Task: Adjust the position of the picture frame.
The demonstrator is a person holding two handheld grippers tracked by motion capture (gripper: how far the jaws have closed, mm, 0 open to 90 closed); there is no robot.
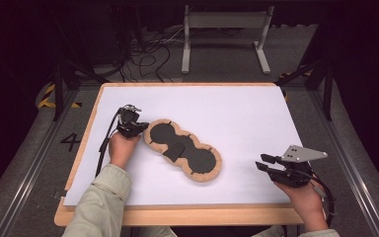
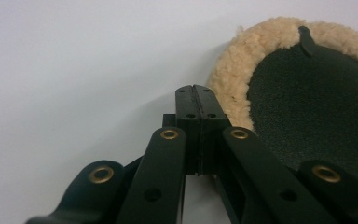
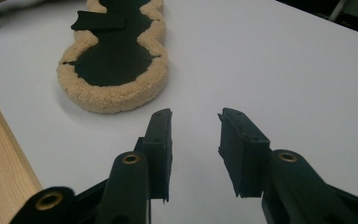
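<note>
My left gripper [image 1: 139, 126] sits at the far-left end of the fleece pad [image 1: 182, 149], jaws pressed fully together with nothing between them. In the left gripper view the closed tips [image 2: 196, 100] rest just beside the pad's woolly tan rim [image 2: 235, 77], right at its edge; I can't tell whether they touch it. The pad lies flat on the white sheet [image 1: 227, 113] covering the desk [image 1: 177, 216], roughly mid-desk, running diagonally from far left to near right. It's a double-lobed shape, black inside with a tan fleece border, and a small black strap [image 1: 173, 150] crosses its narrow waist. My right gripper [image 1: 262, 163] is over at the near-right of the desk, well apart from the pad, jaws spread wide and holding nothing. From the right gripper view, the pad's near lobe [image 3: 116, 70] lies ahead and to the left of the open jaws.
</note>
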